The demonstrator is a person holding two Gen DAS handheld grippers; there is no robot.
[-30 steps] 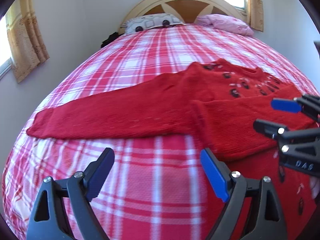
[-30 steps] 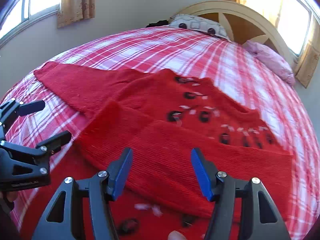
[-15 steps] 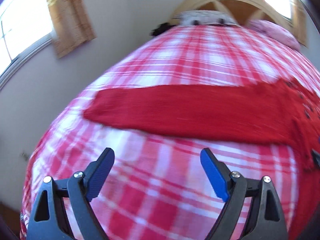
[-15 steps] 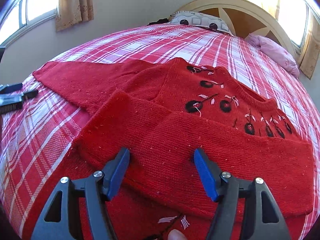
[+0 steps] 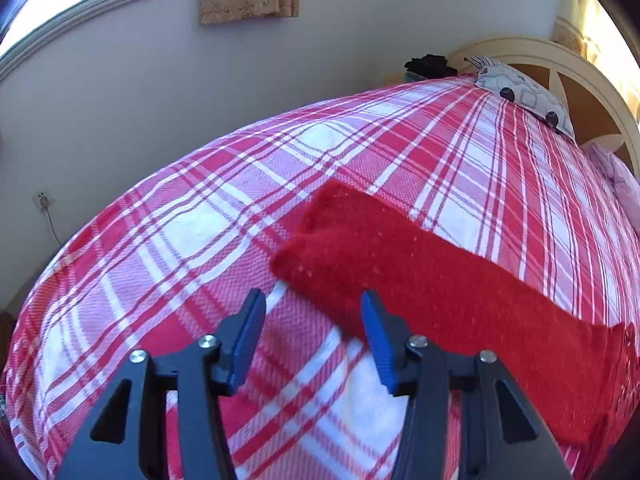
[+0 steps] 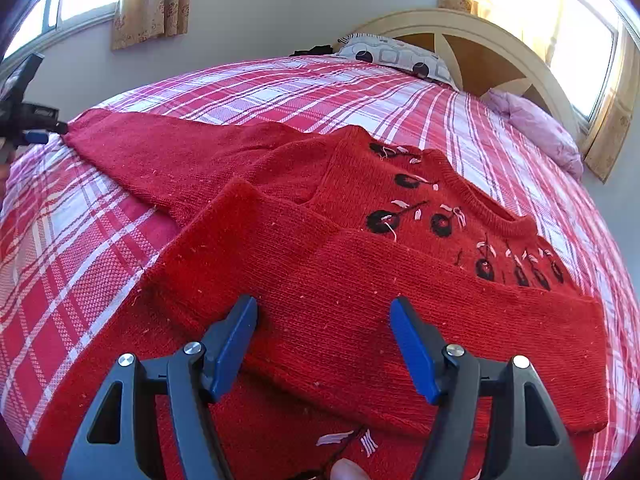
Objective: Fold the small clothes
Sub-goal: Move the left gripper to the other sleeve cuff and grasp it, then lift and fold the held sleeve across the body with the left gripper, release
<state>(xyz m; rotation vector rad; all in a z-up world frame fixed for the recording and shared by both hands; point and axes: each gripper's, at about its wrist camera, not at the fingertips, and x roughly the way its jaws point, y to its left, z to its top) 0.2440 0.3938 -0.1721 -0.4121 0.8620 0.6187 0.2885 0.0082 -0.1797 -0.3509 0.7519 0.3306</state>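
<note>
A red knit sweater (image 6: 400, 208) with black cherry stitching lies flat on the plaid bedspread (image 6: 80, 248). One sleeve (image 6: 360, 280) is folded across its body. The other sleeve (image 5: 440, 280) stretches out to the left. My left gripper (image 5: 314, 322) hangs at that sleeve's cuff (image 5: 320, 232), its jaws closing. The cuff's near edge reaches in beside one finger, and the pads do not press on it. In the right wrist view the left gripper (image 6: 36, 134) shows at the far left, at the cuff's tip. My right gripper (image 6: 324, 336) stands open over the folded sleeve, holding nothing.
A patterned pillow (image 6: 396, 58) and a pink one (image 6: 536, 124) lie against the cream headboard (image 6: 460, 28). The wall (image 5: 160, 92) with curtained windows runs close along the bed's left side. A fingertip (image 6: 344, 470) shows at the bottom edge.
My left gripper swung left along the outstretched sleeve, away from the sweater's body to the cuff, and its jaws narrowed. The right gripper stayed over the folded sleeve and opened slightly.
</note>
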